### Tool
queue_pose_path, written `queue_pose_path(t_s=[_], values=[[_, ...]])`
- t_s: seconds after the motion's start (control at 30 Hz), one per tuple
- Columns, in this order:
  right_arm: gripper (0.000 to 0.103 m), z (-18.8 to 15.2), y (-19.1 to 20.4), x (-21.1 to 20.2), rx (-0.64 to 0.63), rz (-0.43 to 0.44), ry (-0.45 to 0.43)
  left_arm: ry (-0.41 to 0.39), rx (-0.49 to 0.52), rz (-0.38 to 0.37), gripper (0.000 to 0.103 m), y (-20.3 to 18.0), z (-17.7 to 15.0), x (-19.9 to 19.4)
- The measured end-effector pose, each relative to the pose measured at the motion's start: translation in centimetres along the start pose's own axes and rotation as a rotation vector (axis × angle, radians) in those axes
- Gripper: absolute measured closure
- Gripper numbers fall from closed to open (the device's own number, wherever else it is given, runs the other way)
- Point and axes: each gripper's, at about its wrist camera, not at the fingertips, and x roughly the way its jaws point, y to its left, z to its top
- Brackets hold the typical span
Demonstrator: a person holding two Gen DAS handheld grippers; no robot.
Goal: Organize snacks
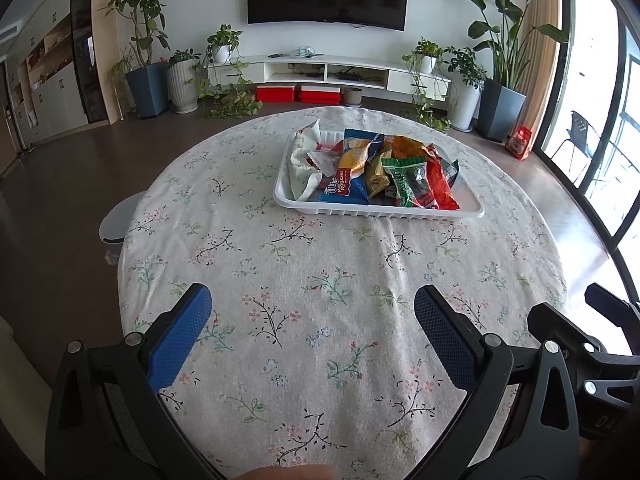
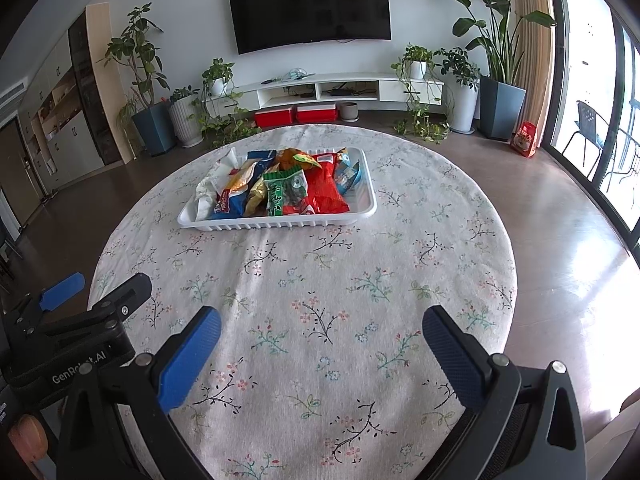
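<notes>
living room setting; round bench (image 1: 280, 280) under a floral cloth, tv and potted plants behind. white tray (image 1: 380, 211) sits on the far half of the bench, snack packets (image 1: 384, 168) heaped inside it, none seen loose on the cloth. left gripper (image 1: 312, 312) hangs over the near edge, jaws wide, nothing between them. right gripper (image 2: 320, 336) likewise wide and empty, well apart from the tray. judgement: packets appear gathered; step looks near its end or between moves. any next move calls for a long reach forward to the tray.
</notes>
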Motion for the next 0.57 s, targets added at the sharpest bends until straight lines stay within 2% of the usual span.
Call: queue_pose_path(t_s=[0.57], values=[[0.0,0.06,-0.05,-0.12,0.001,0.0,0.004,-0.008,0.016,-0.011,0.0,-0.25,-0.21,0.18]])
